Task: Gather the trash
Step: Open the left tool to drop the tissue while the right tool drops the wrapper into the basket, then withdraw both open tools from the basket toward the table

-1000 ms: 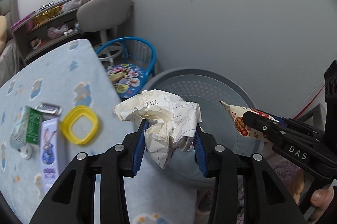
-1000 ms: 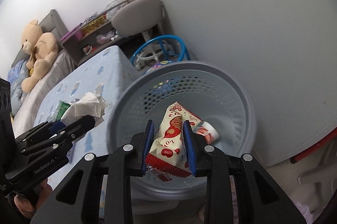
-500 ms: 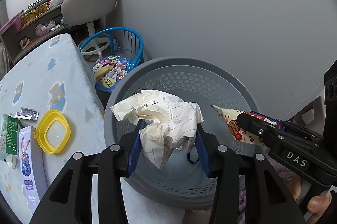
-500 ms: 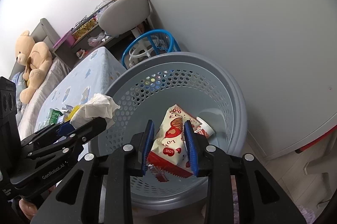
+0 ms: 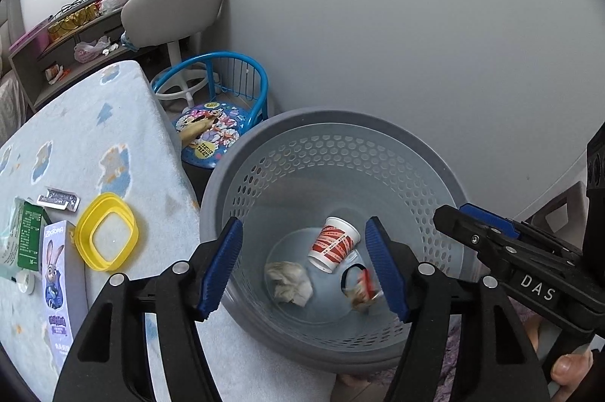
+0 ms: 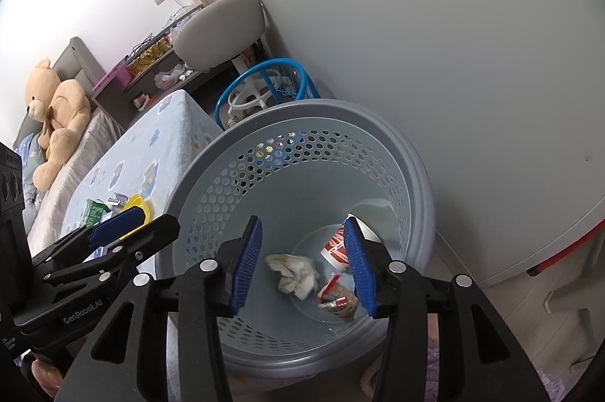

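Note:
A grey perforated trash basket [image 5: 340, 152] [image 6: 397, 152] stands beside the bed. On its bottom lie a crumpled paper ball [image 5: 289, 283] [image 6: 293, 271], a red-and-white snack wrapper [image 5: 363, 288] [image 6: 336, 298] and a red-and-white paper cup [image 5: 332, 245] [image 6: 334, 247]. My left gripper [image 5: 306, 268] is open and empty above the basket. My right gripper [image 6: 304, 260] is open and empty above the basket too; it also shows at the right of the left wrist view [image 5: 472, 224].
On the blue patterned bed cover [image 5: 87, 137] lie a yellow square lid ring [image 5: 106, 232], a purple carton [image 5: 56, 273], a green packet [image 5: 28, 235] and a small foil wrapper [image 5: 58, 200]. A blue child's chair [image 5: 211, 99] and a grey swivel chair [image 5: 174, 9] stand behind the basket. A teddy bear [image 6: 53, 111] sits far left.
Both grippers opened over the basket. The crumpled paper dropped from the left gripper and the snack wrapper from the right; both now lie on the basket's bottom.

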The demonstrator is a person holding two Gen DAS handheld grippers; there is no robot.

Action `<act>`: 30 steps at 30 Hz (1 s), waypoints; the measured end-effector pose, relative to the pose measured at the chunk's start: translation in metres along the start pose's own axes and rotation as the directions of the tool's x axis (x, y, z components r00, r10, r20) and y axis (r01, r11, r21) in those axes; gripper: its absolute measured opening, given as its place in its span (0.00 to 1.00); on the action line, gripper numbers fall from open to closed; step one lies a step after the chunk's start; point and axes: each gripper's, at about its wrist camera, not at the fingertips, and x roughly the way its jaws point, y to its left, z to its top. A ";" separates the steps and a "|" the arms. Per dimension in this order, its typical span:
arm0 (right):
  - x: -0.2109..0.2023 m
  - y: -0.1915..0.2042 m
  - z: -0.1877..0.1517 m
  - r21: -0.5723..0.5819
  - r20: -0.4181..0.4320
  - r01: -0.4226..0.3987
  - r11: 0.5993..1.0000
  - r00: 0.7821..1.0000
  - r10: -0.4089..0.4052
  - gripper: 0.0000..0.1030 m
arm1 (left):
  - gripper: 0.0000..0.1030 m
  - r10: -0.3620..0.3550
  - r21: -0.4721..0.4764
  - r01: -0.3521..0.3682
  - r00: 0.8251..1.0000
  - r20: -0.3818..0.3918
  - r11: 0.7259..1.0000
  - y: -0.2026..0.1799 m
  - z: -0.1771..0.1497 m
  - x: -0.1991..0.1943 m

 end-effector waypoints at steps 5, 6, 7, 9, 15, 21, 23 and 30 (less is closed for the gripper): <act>-0.001 0.001 -0.001 -0.003 0.004 0.001 1.000 1.000 -0.001 0.48 | 0.63 0.008 -0.017 -0.008 1.000 -0.003 1.000 0.004 -0.001 -0.001; -0.001 0.001 -0.001 -0.004 0.004 0.001 1.000 1.000 -0.001 0.49 | 0.63 0.009 -0.019 -0.009 1.000 -0.003 1.000 0.005 -0.002 -0.001; -0.001 0.001 -0.001 -0.004 0.005 0.002 1.000 1.000 -0.002 0.50 | 0.63 0.011 -0.022 -0.011 1.000 -0.003 1.000 0.006 -0.002 -0.001; -0.001 0.001 -0.001 -0.006 0.005 0.003 1.000 1.000 -0.003 0.52 | 0.63 0.017 -0.026 -0.017 1.000 -0.001 1.000 0.007 -0.003 -0.002; 0.001 0.000 -0.001 -0.008 0.003 0.001 1.000 1.000 -0.001 0.58 | 0.63 0.031 -0.041 -0.031 1.000 0.004 0.999 0.012 -0.005 -0.006; 0.004 0.001 -0.001 -0.001 -0.005 -0.013 1.000 1.000 0.013 0.61 | 0.63 0.045 -0.048 -0.044 0.999 0.011 0.998 0.015 -0.005 -0.011; 0.005 0.001 -0.001 -0.002 -0.006 -0.017 1.000 1.000 0.017 0.62 | 0.64 0.049 -0.051 -0.048 0.999 0.011 0.998 0.017 -0.006 -0.013; 0.005 0.009 0.000 -0.022 -0.001 -0.012 1.000 1.000 0.012 0.63 | 0.64 0.046 -0.067 -0.045 0.999 0.012 0.997 0.027 -0.011 -0.019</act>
